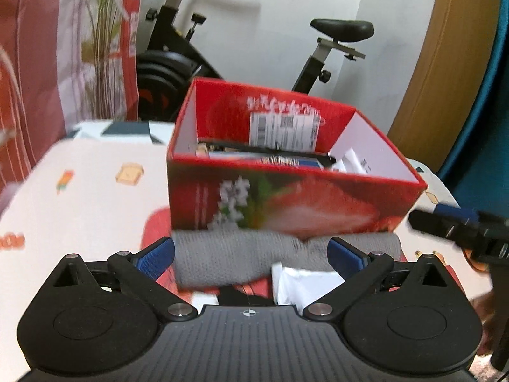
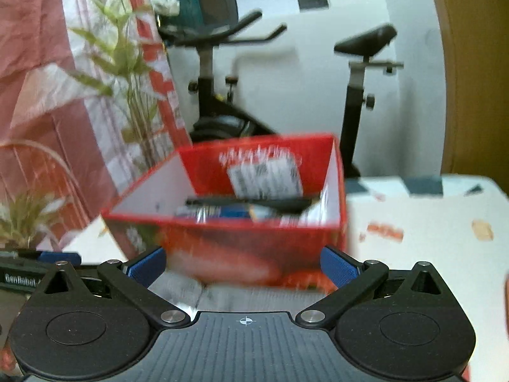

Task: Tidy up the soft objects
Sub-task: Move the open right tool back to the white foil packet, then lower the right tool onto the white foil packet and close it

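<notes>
A folded grey knitted cloth [image 1: 241, 256] lies on the table in front of a red strawberry-printed box [image 1: 286, 203]. My left gripper [image 1: 251, 256] hovers over the cloth, open wide, its blue pads [image 1: 156, 256] apart from the fabric. A white folded piece [image 1: 302, 283] lies just under it. In the right wrist view the same red box [image 2: 241, 245] stands ahead and the grey cloth [image 2: 222, 296] shows blurred below my right gripper [image 2: 243, 269], which is open with nothing gripped. The right gripper [image 1: 458, 226] also enters the left wrist view from the right.
The box holds flat packets and a label [image 1: 283, 130]. The table [image 1: 79, 197] has a white cover with small prints. An exercise bike [image 1: 197, 47] stands behind, a plant [image 2: 127, 73] and a red-and-white curtain [image 1: 38, 47] at the left.
</notes>
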`<state>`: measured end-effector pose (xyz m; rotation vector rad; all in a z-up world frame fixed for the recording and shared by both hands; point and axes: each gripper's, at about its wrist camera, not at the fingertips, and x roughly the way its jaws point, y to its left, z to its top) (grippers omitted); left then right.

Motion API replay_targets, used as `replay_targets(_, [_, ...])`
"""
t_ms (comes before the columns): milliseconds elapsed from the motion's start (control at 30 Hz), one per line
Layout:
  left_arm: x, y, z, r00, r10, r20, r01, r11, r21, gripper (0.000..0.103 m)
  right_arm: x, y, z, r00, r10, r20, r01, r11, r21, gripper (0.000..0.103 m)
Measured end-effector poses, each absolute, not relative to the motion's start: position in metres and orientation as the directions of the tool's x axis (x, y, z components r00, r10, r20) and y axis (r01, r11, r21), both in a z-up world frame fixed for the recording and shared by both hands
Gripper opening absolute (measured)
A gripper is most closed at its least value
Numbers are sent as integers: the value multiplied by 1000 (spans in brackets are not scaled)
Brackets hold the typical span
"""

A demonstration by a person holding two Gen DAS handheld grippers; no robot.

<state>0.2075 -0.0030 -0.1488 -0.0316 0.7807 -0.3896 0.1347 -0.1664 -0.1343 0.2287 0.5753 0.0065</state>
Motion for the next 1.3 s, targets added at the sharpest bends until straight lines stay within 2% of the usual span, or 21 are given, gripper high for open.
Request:
replay_targets(200, [199, -3, -170, 595, -354, -722, 309, 930, -201, 103, 129, -154, -173, 759, 34, -650, 89, 984, 156, 103])
replay_targets(400, [201, 3, -181, 571, -343, -746, 282, 935, -215, 102, 132, -153, -201, 698, 61, -713, 97, 979, 179, 102])
replay_targets(567, [204, 4, -183, 565, -336, -754, 264, 939, -220, 101, 133, -146, -216, 638, 107, -762, 47, 983, 177, 95])
replay_targets(667, [205, 5, -186, 555, -343, -758, 262, 937, -232, 93, 131, -149, -224, 623, 147, -769, 44, 974, 222, 95])
replay_targets(733, [206, 4, -188, 544, -356, -760, 265, 932, -247, 81, 130, -148, -225, 624, 149, -767, 34, 976, 217, 95])
replay_targets(833, [206, 3, -188, 544, -365, -756, 271, 929, -254, 67, 130, -145, -225, 626, 151, -765, 9, 980, 201, 93])
replay_targets(933, [207, 4, -188, 545, -377, -749, 272, 924, -267, 58, 130, -141, -225, 626, 145, -767, -23, 986, 167, 93])
replay_targets(1100, [209, 1, -189, 530, -397, -749, 285, 916, -284, 53, 128, -138, -226, 631, 141, -763, -53, 989, 140, 92])
replay_targets(1300, [206, -7, -189, 517, -431, -739, 324, 898, -297, 53, 129, -137, -226, 637, 147, -756, -69, 989, 134, 89])
